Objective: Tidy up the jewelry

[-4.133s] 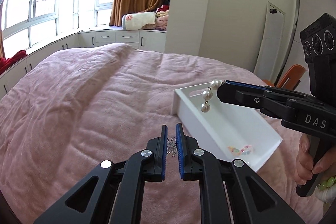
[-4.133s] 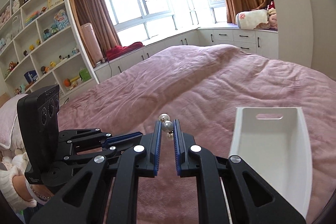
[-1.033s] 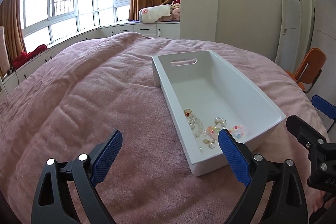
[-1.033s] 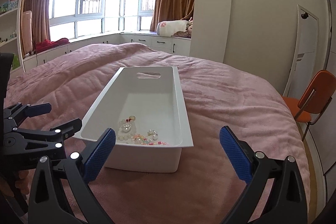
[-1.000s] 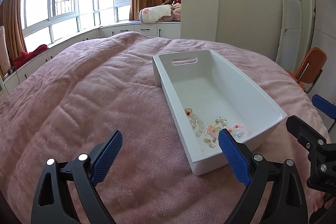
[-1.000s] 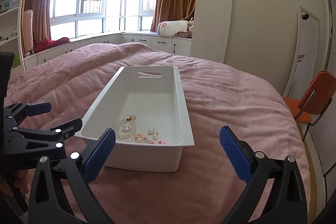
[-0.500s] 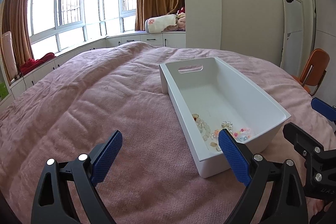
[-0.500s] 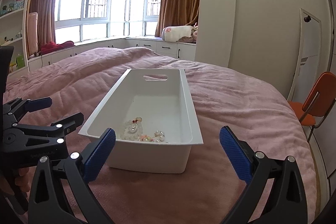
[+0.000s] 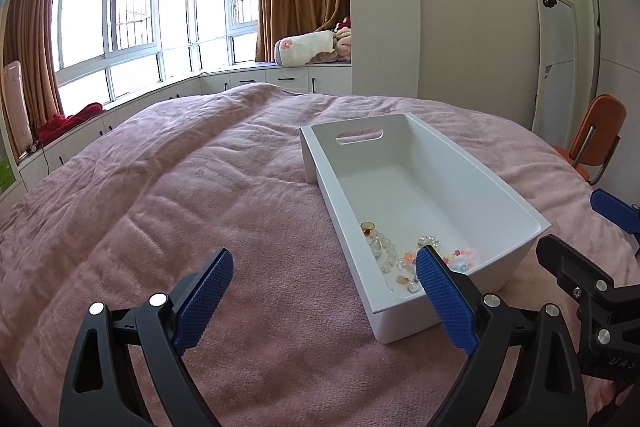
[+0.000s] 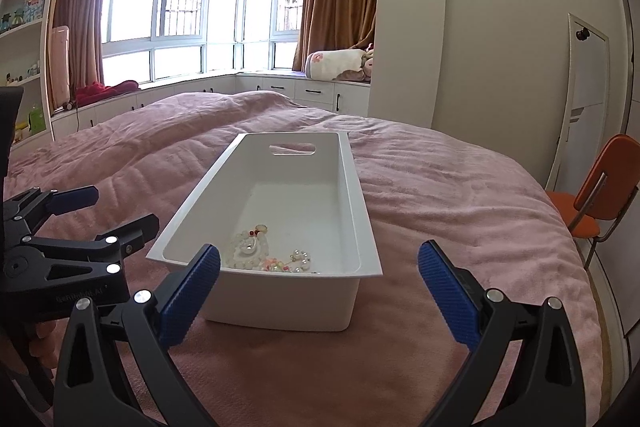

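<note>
A long white tray [image 9: 516, 203] with a handle slot lies on the pink bedspread; it also shows in the right wrist view [image 10: 362, 211]. Several pieces of jewelry [image 9: 394, 253], pearl and pastel beads, lie at its near end, also seen in the right wrist view [image 10: 266, 255]. My left gripper [image 9: 324, 291] is wide open and empty, held above the bed to the left of the tray's near end. My right gripper [image 10: 320, 281] is wide open and empty, just in front of the tray's near end. Each gripper shows in the other's view [image 9: 576, 247] [image 10: 86, 217].
The pink bedspread [image 9: 180, 195] covers the whole bed. An orange chair [image 10: 600, 187] stands off the bed's right side. Window-seat cabinets with rolled bedding [image 9: 308, 47] run along the back. Shelves with toys [image 10: 24, 11] line the far left wall.
About four seconds ago both grippers were shut on jewelry pieces; those pieces now lie in the tray and both grippers are open. In the last second both drew back slightly from the tray.
</note>
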### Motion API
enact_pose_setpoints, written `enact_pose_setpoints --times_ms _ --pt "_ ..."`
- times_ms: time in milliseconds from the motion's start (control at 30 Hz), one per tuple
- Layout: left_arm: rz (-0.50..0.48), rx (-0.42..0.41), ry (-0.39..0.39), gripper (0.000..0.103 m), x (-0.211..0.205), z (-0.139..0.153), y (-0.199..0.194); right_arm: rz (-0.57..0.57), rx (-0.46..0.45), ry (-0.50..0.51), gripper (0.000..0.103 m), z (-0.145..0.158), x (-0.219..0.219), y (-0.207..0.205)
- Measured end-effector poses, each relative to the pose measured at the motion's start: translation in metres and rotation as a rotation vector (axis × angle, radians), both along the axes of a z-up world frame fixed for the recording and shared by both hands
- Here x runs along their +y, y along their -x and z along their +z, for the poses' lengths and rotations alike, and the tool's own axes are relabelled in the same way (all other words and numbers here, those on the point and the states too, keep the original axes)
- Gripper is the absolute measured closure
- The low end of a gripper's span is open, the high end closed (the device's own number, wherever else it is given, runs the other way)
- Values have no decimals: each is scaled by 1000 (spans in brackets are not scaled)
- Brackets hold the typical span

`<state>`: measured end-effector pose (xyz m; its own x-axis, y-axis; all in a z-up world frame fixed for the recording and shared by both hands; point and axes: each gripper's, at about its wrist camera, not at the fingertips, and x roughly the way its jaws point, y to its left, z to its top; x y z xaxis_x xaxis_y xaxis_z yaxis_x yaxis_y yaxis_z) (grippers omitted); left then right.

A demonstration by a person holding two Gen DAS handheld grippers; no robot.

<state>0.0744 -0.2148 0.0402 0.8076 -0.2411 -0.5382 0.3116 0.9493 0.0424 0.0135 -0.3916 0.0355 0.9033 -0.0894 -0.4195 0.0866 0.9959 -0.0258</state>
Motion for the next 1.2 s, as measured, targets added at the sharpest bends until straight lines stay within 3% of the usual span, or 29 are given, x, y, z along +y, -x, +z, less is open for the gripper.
enact_pose_setpoints --times_ms 1200 --pt "3 13 1 9 0 2 1 1 4 -7 5 0 3 0"
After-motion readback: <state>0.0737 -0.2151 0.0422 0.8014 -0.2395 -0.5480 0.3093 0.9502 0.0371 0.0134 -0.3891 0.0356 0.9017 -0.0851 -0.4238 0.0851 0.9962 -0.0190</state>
